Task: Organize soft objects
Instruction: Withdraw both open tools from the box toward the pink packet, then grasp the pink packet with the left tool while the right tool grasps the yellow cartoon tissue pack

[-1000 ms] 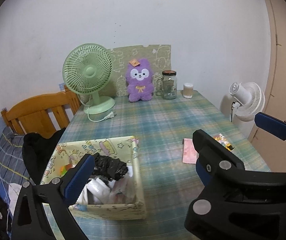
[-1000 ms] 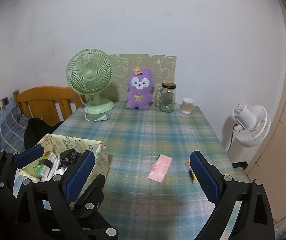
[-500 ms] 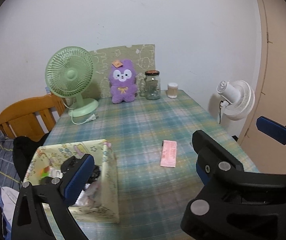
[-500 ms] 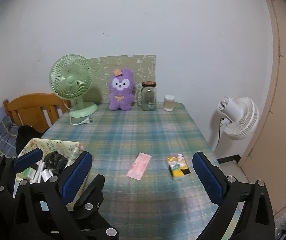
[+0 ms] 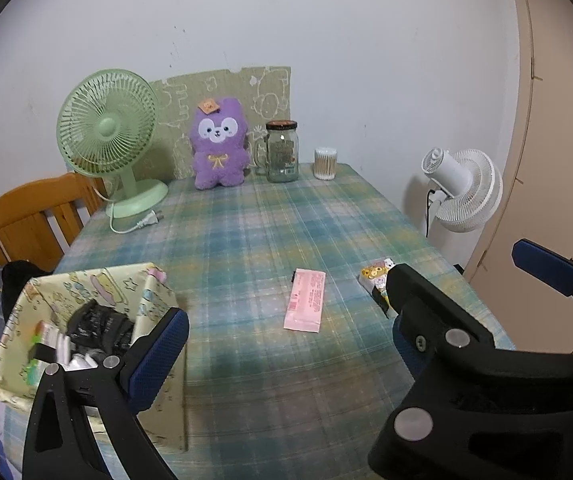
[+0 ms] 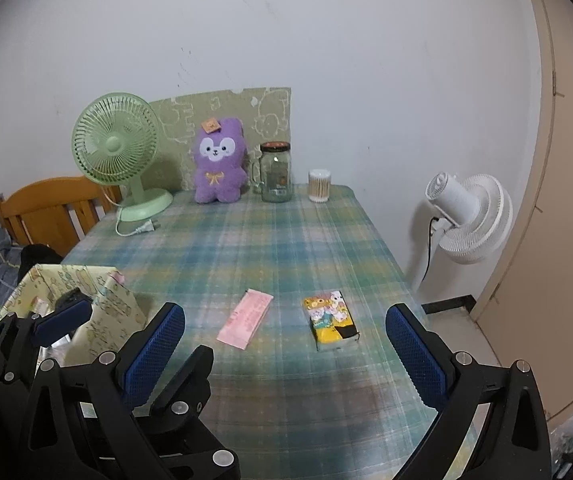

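Here, plaid table (image 6: 286, 248) against white wall (image 6: 326, 40).

Left gripper (image 5: 286, 360) open wide, right gripper (image 6: 284, 350) open wide

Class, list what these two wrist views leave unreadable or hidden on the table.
- Cartoon-printed tissue pack: left wrist view, half hidden behind the right tool.
- Patterned yellow storage box: right wrist view, contents blocked by the left tool.
- Flat pink packet: print too small to read in either view.
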The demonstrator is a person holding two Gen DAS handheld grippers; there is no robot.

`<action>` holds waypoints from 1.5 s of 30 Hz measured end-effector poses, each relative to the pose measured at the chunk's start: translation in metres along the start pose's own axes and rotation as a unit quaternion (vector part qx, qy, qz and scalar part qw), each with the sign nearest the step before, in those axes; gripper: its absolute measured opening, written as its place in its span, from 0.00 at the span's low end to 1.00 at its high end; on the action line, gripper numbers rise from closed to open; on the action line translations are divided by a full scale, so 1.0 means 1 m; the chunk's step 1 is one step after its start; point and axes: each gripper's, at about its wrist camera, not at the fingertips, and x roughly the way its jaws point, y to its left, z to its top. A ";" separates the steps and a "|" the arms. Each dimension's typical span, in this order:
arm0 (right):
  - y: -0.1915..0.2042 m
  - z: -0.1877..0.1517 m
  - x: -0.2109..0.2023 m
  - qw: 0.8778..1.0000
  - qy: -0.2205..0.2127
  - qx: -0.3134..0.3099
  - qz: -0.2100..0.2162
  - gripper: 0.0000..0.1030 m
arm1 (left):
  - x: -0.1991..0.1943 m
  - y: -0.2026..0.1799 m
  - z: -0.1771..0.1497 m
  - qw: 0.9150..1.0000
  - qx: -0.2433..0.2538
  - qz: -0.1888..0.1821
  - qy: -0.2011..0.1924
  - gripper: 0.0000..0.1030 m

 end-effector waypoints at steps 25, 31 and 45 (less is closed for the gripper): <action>-0.035 -0.018 0.094 0.997 0.073 0.008 -0.009 0.93 | 0.097 -0.025 -0.008 0.997 0.021 -0.003 0.078 1.00; -0.042 -0.021 0.115 0.996 0.093 0.007 -0.012 0.88 | 0.117 -0.029 -0.007 0.995 0.025 -0.006 0.092 1.00; -0.050 -0.029 0.158 0.991 0.133 0.027 0.007 0.71 | 0.152 -0.025 -0.011 0.992 0.014 -0.004 0.122 1.00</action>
